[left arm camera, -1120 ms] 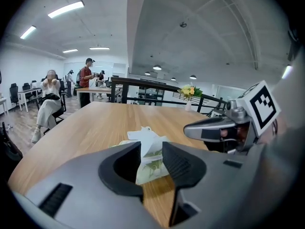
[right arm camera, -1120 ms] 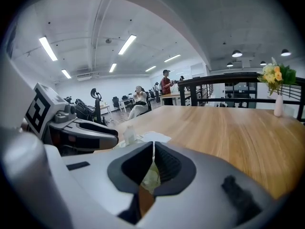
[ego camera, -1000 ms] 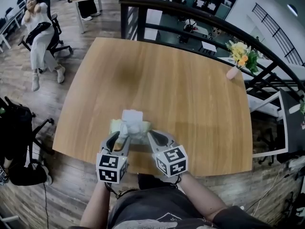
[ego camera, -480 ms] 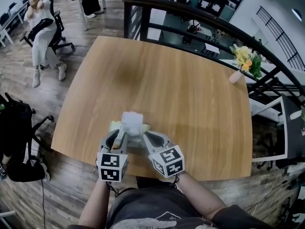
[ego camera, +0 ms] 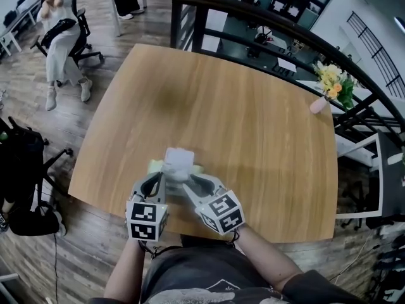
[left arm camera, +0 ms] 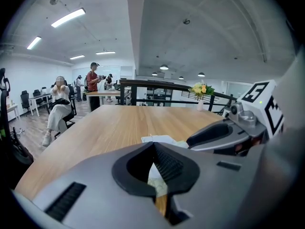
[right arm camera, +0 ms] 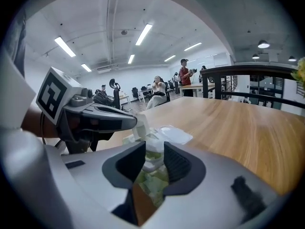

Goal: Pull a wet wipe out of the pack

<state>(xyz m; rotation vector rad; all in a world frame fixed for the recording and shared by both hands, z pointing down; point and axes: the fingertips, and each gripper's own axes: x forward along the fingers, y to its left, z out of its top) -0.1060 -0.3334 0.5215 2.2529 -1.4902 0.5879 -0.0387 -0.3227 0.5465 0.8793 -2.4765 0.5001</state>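
In the head view, a green and white soft pack of wipes is seen on the big wooden surface. It lies close to the near edge, and its white lid is flipped open. The left gripper and the right gripper are held side by side at the pack.

In the left gripper view, the jaws have just been closing and are now pressed together. A white wet wipe is seen between them, and its tip looks pinched.

In the right gripper view, the jaws are kept a little apart, with nothing gripped. The pack lies right under them. The wet wipe is held up from the pack at the left gripper's tip.
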